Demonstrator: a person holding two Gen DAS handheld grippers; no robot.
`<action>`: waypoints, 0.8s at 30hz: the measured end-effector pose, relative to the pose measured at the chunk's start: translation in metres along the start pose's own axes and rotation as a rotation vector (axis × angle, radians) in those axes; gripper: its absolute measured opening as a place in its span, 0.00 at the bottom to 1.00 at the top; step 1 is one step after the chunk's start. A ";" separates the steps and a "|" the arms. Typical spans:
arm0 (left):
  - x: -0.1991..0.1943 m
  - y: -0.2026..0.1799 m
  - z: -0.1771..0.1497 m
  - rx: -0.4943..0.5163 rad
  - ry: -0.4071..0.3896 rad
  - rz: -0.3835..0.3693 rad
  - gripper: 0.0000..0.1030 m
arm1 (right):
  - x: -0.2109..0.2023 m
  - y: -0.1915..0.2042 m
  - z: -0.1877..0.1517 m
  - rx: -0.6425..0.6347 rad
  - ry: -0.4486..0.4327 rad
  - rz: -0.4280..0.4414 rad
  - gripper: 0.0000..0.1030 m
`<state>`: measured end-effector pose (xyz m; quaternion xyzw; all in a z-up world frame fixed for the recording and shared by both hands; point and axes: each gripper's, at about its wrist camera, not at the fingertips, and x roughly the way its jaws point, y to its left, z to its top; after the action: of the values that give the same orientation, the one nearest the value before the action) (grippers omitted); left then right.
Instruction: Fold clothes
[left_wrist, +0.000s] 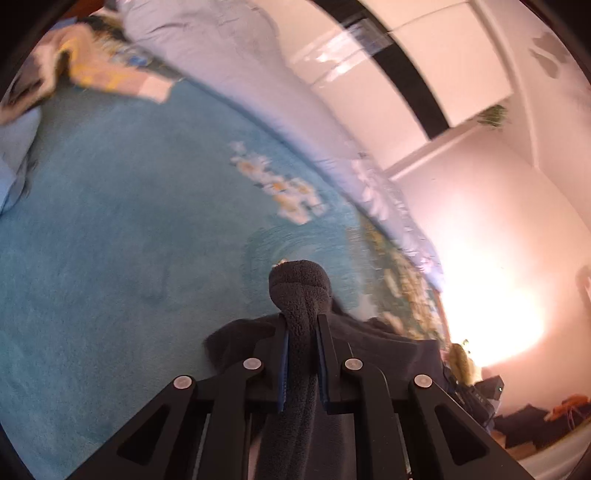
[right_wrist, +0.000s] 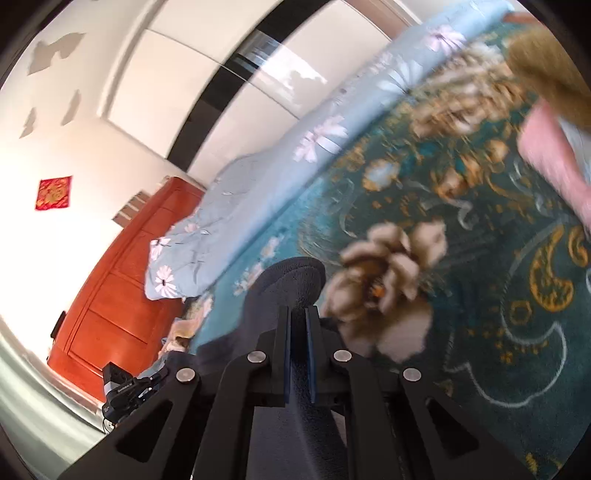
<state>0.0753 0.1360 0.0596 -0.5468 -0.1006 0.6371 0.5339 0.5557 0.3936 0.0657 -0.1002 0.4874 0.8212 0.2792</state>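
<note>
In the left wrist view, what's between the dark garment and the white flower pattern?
Only bare teal blanket lies between the dark garment and the white flower pattern, seen in the left wrist view.

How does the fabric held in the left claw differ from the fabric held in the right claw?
The dark fleece in the left claw looks fuzzy and bunched into a rounded knob; the dark cloth in the right claw looks smoother, standing as a flat curved fold. Both are dark, and both claws are shut on them above the teal blanket.

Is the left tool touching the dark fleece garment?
Touching. The left wrist view shows the left tool with both fingers closed on a bunched fold of the dark fleece garment, which bulges out past the fingertips.
</note>
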 end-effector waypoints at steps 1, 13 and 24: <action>0.004 0.007 0.000 -0.016 0.012 0.019 0.13 | 0.004 -0.005 -0.002 0.010 0.014 -0.018 0.07; -0.010 0.017 -0.016 0.071 0.080 -0.108 0.94 | -0.003 -0.028 -0.019 0.000 0.138 0.036 0.83; 0.048 0.004 -0.034 0.168 0.324 -0.116 0.99 | 0.032 -0.015 -0.039 -0.062 0.351 0.086 0.87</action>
<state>0.1083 0.1568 0.0152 -0.5888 0.0088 0.5151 0.6228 0.5336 0.3777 0.0207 -0.2295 0.5070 0.8169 0.1512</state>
